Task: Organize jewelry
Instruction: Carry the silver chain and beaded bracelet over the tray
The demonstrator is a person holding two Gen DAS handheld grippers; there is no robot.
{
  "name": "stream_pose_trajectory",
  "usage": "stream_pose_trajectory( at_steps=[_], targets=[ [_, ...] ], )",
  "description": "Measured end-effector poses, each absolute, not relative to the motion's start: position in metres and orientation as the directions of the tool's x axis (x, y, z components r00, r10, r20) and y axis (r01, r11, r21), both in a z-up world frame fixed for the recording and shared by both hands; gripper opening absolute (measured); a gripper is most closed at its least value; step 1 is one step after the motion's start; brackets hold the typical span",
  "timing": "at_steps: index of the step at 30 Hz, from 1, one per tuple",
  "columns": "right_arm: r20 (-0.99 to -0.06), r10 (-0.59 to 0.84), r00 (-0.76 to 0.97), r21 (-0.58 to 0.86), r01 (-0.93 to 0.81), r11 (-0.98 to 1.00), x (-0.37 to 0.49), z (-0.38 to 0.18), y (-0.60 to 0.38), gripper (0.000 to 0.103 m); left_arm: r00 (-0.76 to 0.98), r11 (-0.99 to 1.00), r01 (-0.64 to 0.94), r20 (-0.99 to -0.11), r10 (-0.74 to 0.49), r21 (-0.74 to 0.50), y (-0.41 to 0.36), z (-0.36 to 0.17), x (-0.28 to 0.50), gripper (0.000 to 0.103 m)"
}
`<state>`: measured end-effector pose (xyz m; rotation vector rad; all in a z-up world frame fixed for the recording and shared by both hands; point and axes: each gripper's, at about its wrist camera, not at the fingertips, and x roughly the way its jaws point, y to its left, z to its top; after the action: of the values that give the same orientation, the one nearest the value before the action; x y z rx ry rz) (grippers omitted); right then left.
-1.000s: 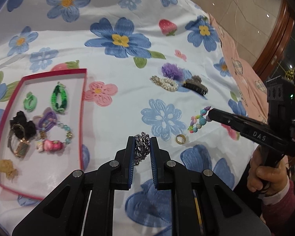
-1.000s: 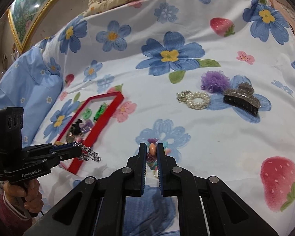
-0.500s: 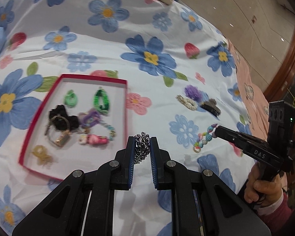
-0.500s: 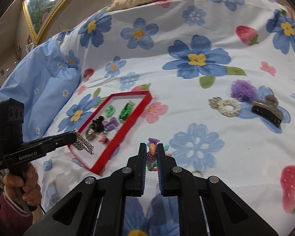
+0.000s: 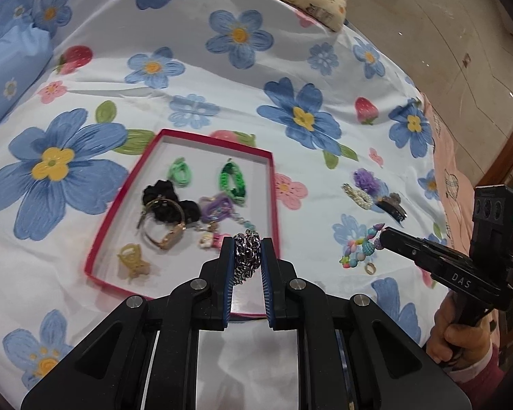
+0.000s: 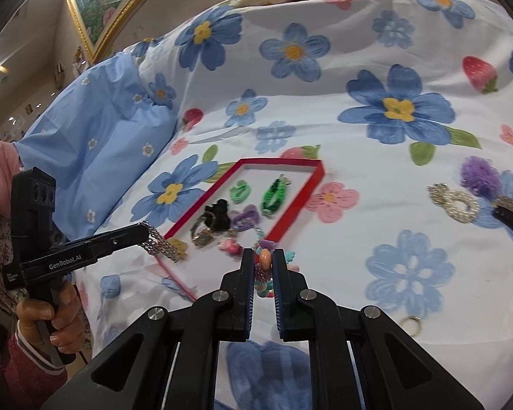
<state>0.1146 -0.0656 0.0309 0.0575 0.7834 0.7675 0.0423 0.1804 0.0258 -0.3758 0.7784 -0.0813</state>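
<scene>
left wrist view, l to r: red tray point(image 5: 272, 184) w/ sorted pieces, left gripper point(image 5: 246, 256) clenched on silver chain point(image 5: 246, 254) hanging over tray's near edge, then right gripper point(image 5: 381, 235) clamped on bead bracelet point(image 5: 360, 249) above the bedsheet point(image 5: 222, 78), ring point(image 5: 369, 268) below. best to lower chain over bare tray floor, clear of watch point(image 5: 169, 237), before releasing; bring beads in after, not tangled.

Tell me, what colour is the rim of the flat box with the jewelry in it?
The shallow cardboard box has a red rim and a white floor; the left wrist view shows it best.
</scene>
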Motion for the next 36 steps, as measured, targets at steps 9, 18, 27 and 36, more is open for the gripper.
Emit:
stream_pose_trajectory(
  at_steps=[9,18,27,36],
  targets=[
    [-0.623,0.673,0.399,0.316,-0.659,0.683,0.114,0.028,-0.02,0.01,0.703,0.921,-0.116,-0.686,-0.188,-0.371,0.202,0.011,0.041,0.013],
    [-0.643,0.686,0.341,0.328,-0.686,0.649,0.116,0.016,0.016,0.01,0.684,0.917,-0.136,-0.705,-0.187,-0.375,0.213,-0.005,0.05,0.013],
    [-0.688,0.669,0.281,0.334,-0.696,0.635,0.128,-0.012,0.049,0.01,0.65,0.916,-0.162,-0.738,-0.181,-0.367,0.22,-0.03,0.064,0.013],
    [-0.753,0.613,0.241,0.322,-0.678,0.661,0.137,-0.047,0.057,0.01,0.605,0.905,-0.192,-0.772,-0.194,-0.378,0.227,-0.058,0.071,0.013]
  ],
)
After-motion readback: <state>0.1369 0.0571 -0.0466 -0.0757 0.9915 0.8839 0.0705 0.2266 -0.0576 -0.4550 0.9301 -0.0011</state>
